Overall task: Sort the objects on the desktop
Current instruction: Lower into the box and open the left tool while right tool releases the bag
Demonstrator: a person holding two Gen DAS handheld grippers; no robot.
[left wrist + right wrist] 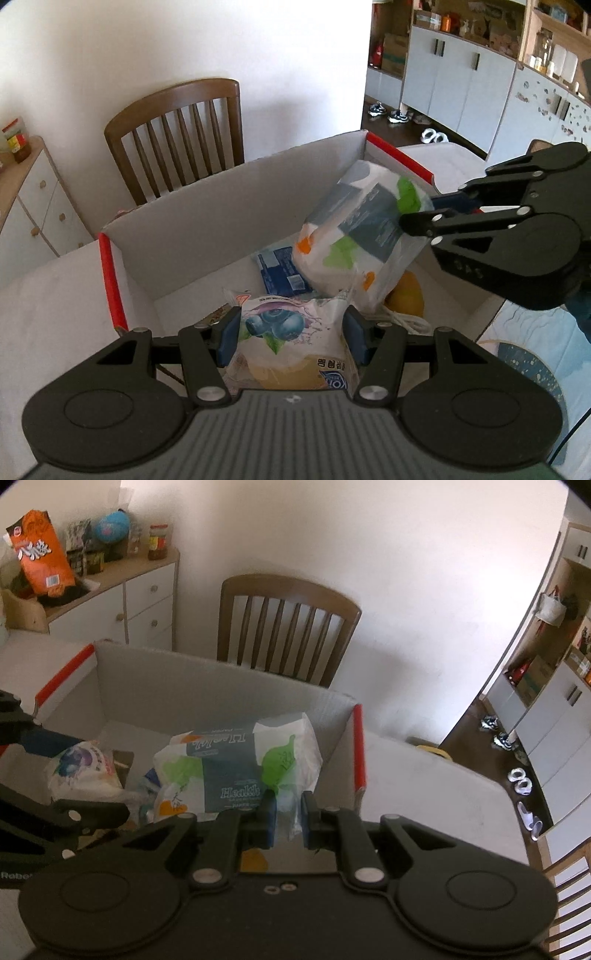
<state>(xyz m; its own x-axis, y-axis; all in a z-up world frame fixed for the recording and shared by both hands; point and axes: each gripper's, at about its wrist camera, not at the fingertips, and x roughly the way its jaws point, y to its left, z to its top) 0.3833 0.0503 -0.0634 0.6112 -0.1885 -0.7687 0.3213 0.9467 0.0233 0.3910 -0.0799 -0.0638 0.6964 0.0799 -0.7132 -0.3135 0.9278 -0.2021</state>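
Observation:
An open cardboard box (207,221) with red-edged flaps stands on the table; it also shows in the right wrist view (207,698). My left gripper (290,338) is shut on a blueberry snack bag (291,343), held over the box's near side; the bag also shows in the right wrist view (83,771). My right gripper (287,814) is shut on the plastic wrap of a tissue pack (240,764), held tilted above the box. The same pack (354,229) and the right gripper (424,212) appear in the left wrist view.
Inside the box lie a blue packet (279,271), a yellow item (406,295) and a white cord (406,321). A wooden chair (177,129) stands behind the box. A white cabinet (140,594) with snacks and jars is at the left.

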